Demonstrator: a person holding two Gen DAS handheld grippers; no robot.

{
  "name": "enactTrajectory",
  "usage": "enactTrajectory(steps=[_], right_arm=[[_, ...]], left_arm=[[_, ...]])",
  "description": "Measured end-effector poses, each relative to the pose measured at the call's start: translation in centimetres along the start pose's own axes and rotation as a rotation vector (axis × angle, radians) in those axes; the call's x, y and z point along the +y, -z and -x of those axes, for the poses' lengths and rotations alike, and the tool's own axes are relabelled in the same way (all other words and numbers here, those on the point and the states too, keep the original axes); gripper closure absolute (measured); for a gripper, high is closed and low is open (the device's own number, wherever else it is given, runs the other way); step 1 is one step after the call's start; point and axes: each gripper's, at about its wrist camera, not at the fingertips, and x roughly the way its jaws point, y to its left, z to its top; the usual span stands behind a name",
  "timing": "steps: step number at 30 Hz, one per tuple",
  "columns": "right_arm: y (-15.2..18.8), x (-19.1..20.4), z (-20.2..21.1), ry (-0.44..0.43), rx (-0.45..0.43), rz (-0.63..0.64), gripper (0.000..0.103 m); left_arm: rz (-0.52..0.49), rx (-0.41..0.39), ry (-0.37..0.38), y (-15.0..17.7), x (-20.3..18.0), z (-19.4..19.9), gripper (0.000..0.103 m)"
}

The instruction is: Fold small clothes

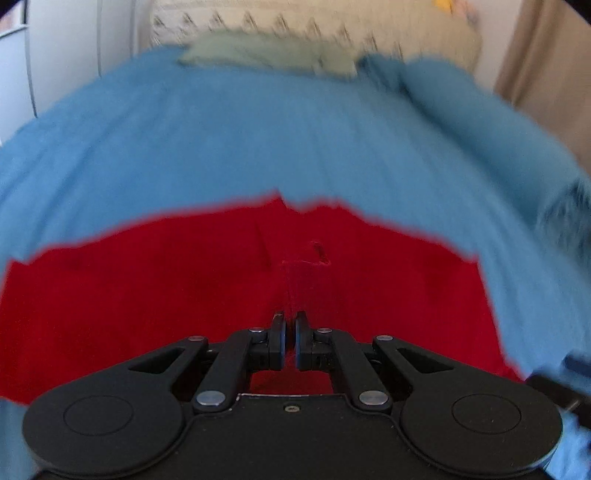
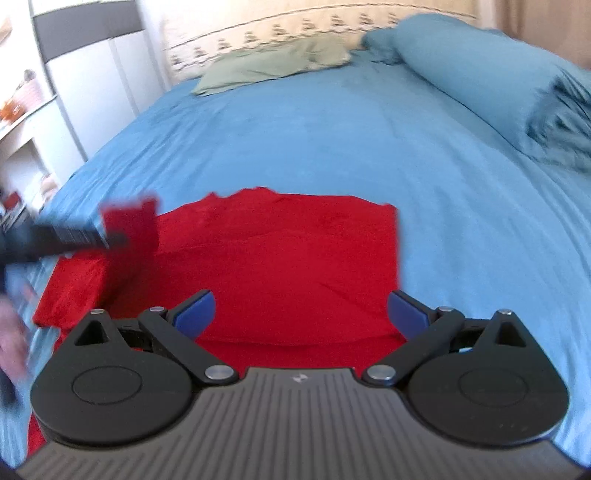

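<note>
A red garment (image 1: 221, 280) lies on the blue bed sheet (image 1: 258, 140). In the left wrist view my left gripper (image 1: 290, 325) has its jaws nearly together, pinching a thin fold of the red cloth. In the right wrist view the red garment (image 2: 280, 266) lies spread, with a folded part at the left (image 2: 74, 288). My right gripper (image 2: 301, 312) is open just above its near edge and holds nothing. The left gripper (image 2: 122, 236) appears blurred at the left, shut on a lifted red flap.
A green pillow (image 2: 273, 62) and a blue pillow (image 2: 461, 70) lie at the head of the bed. A patterned headboard (image 2: 295, 29) stands behind them. A white wardrobe (image 2: 92, 66) and shelves (image 2: 22, 122) stand left of the bed. A curtain (image 1: 539, 55) hangs at the right.
</note>
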Motion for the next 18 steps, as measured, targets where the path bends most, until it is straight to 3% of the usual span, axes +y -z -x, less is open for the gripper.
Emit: enactTrajectory(steps=[6, 8, 9, 10, 12, 13, 18], right_arm=[[0.8, -2.6, -0.6, -0.017, 0.021, -0.064, 0.0], [0.9, -2.8, -0.8, -0.028, 0.028, -0.067, 0.0], [0.9, -2.9, -0.8, -0.034, 0.031, -0.07, 0.0], [1.0, -3.0, -0.8, -0.041, 0.034, -0.073, 0.0], [0.8, -3.1, -0.7, -0.058, 0.04, -0.074, 0.0], [0.7, -3.0, -0.6, -0.065, 0.041, -0.072, 0.0], [-0.1, -1.1, -0.4, -0.114, 0.05, -0.037, 0.0]], left_arm=[[-0.046, 0.064, -0.037, 1.8, -2.0, -2.6, 0.098], [-0.043, 0.078, -0.024, 1.9, -1.9, -2.7, 0.09], [-0.033, 0.086, -0.001, 1.5, -1.6, -2.5, 0.067], [-0.022, 0.09, 0.025, 1.5, -1.3, -2.4, 0.035], [-0.008, 0.059, 0.029, 1.2, -0.7, -1.3, 0.008], [-0.009, 0.033, 0.007, 1.2, -0.3, -0.4, 0.002], [0.025, -0.029, -0.091, 1.8, 4.1, 3.9, 0.001]])
